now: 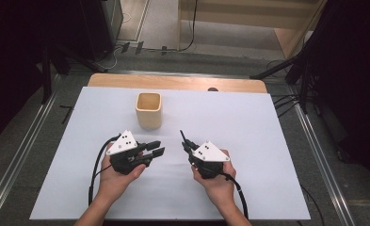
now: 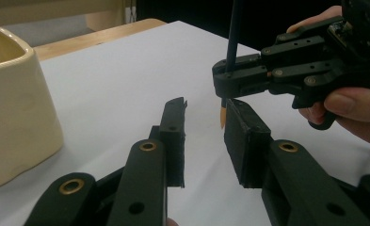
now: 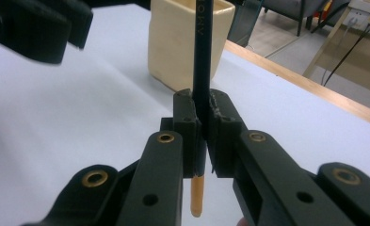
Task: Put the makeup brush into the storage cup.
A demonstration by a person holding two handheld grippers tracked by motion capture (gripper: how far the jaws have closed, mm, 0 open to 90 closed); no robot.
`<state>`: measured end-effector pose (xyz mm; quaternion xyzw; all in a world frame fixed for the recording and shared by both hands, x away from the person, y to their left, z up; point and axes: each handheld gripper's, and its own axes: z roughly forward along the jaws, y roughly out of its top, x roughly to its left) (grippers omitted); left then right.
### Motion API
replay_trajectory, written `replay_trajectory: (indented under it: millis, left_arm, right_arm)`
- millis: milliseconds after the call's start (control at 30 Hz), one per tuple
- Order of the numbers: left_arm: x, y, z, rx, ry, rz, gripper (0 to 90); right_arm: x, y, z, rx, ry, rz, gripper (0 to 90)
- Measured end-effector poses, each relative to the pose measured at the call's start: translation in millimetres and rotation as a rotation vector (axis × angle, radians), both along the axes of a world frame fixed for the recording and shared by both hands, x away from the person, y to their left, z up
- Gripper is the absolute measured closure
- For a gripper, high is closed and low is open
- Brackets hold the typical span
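Dark pencil (image 3: 202, 56), orange tip; cream cup (image 1: 148, 110)

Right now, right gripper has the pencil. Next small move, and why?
Probably carry the pencil over the cup mouth. The right gripper is shut on the pencil, holding it roughly upright with its orange end down, and the cup stands open and upright further back on the table. The left gripper is open with nothing between its pads, so it looks free to stay back.
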<state>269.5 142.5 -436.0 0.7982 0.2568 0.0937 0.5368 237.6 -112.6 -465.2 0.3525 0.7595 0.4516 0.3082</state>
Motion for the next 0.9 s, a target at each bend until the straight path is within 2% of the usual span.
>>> replay_trajectory:
  millis: [333, 733, 900]
  left_arm:
    - [1.2, -0.5, 4.1, 0.022, 0.024, -0.003, 68.1]
    - [-0.3, -4.8, 6.1, 0.039, 0.040, -0.025, 67.8]
    - [0.4, -6.8, 4.9, 0.045, 0.057, -0.022, 68.0]
  right_arm:
    - [-4.9, 14.9, -8.1, -0.237, -0.109, 0.000, 84.4]
    - [-7.3, 27.6, -16.7, -0.490, -0.226, 0.044, 84.4]
    - [-11.1, 33.4, -18.9, -0.600, -0.295, 0.044, 84.4]
